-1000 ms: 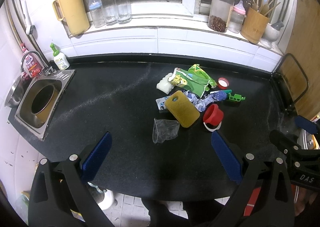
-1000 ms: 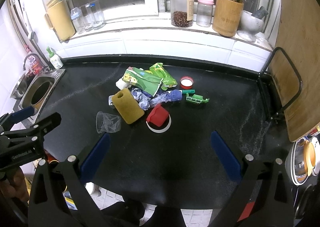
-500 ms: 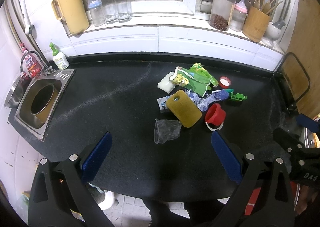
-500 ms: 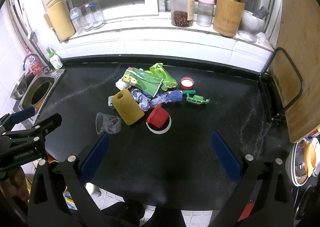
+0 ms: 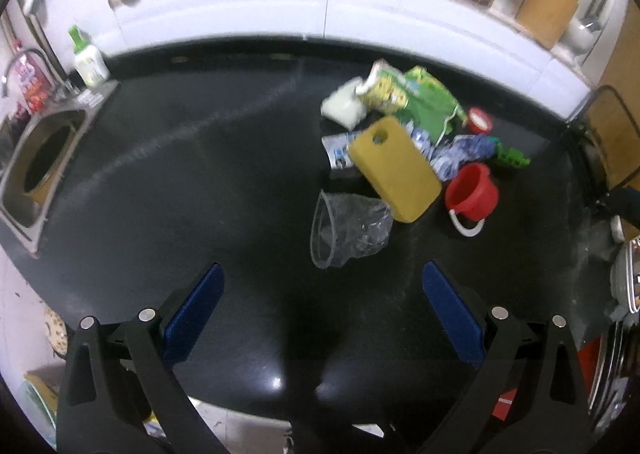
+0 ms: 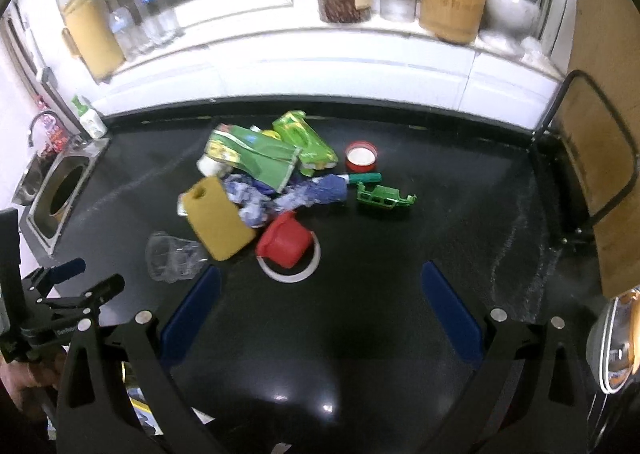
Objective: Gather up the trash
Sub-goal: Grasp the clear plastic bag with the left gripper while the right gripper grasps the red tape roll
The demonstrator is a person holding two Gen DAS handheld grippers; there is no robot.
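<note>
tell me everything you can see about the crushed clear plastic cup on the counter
The crushed clear plastic cup is thin, transparent and crinkled, lying on its side on the black counter. Its round rim faces left in the left wrist view, and the body behind it is collapsed into folds. It looks empty. It sits at the near edge of the trash pile, right beside the near end of the yellow sponge; whether they touch is unclear. Neither hand-held gripper touches it; the open left hand-held gripper is nearest.

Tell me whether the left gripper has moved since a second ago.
Yes. The left gripper has come forward and down toward the clear plastic cup; the cup and the sink look larger and nearer.
</note>
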